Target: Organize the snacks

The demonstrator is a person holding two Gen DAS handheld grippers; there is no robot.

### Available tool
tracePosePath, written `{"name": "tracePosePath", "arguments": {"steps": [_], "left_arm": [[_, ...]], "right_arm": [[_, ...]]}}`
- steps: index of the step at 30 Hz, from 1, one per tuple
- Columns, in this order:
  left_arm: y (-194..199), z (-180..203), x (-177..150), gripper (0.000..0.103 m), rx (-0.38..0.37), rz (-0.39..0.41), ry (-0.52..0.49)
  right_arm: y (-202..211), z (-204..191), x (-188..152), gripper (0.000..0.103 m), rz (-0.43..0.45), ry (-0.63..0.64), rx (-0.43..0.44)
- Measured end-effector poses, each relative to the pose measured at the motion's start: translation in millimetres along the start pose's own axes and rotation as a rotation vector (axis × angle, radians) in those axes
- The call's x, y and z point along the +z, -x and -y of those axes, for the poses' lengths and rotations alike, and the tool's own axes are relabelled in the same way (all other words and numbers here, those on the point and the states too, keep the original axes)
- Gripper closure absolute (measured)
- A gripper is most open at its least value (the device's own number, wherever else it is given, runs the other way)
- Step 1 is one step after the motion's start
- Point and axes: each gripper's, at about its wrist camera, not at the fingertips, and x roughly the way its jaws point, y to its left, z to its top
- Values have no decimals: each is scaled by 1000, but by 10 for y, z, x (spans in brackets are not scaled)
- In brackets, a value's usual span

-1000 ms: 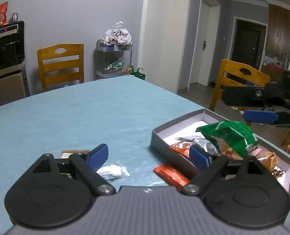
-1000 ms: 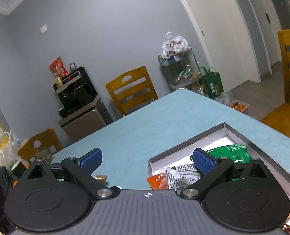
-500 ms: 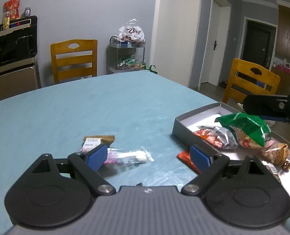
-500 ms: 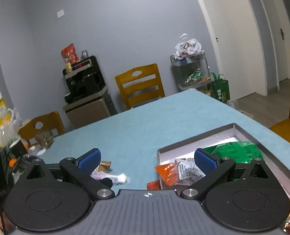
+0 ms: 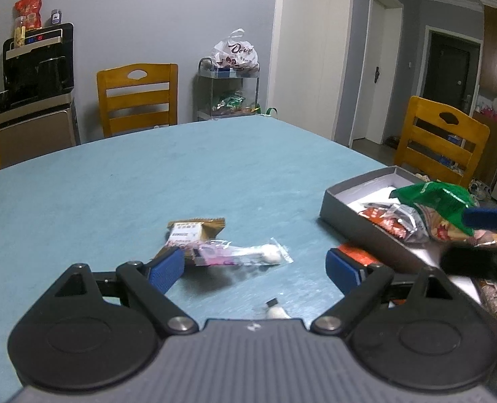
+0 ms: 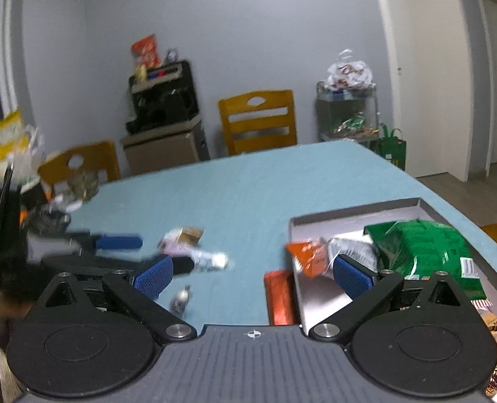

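A grey box at the right of the blue table holds several snacks, with a green bag on top. Loose on the table lie a brown-and-white packet, a clear pink-printed wrapper, a small wrapped candy and an orange-red bar against the box wall. My left gripper is open and empty, just short of the pink wrapper. My right gripper is open and empty above the box's left edge and the orange-red bar. The green bag lies to its right.
Wooden chairs stand around the table, one behind the box. A shelf cart with a plastic bag and a black appliance on a cabinet stand by the far wall. Clutter sits at the table's left end.
Both grippers have pulled back and turned left. The loose packets now sit ahead of my left gripper. Both jaws stay open and empty.
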Motion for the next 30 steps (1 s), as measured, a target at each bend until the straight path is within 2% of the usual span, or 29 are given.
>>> {"name": "tracePosePath", "arguments": {"steps": [5, 10, 16, 18, 23, 30], "left_arm": [[-46, -39, -23, 11, 24, -8, -9], [-89, -28, -45, 11, 16, -25, -3], [-96, -19, -50, 11, 15, -21, -1], [-107, -16, -53, 11, 13, -23, 1], [-102, -16, -57, 11, 15, -20, 1], [-101, -16, -70, 11, 17, -14, 2]], "right_arm": [[-3, -193, -153, 4, -40, 121, 9], [-171, -341, -228, 34, -95, 180, -29], [-405, -433, -240, 50, -152, 183, -105], [-476, -448, -247, 53, -170, 193, -133], [-653, -515, -293, 54, -198, 229, -213], [-838, -537, -272, 54, -221, 241, -266]]}}
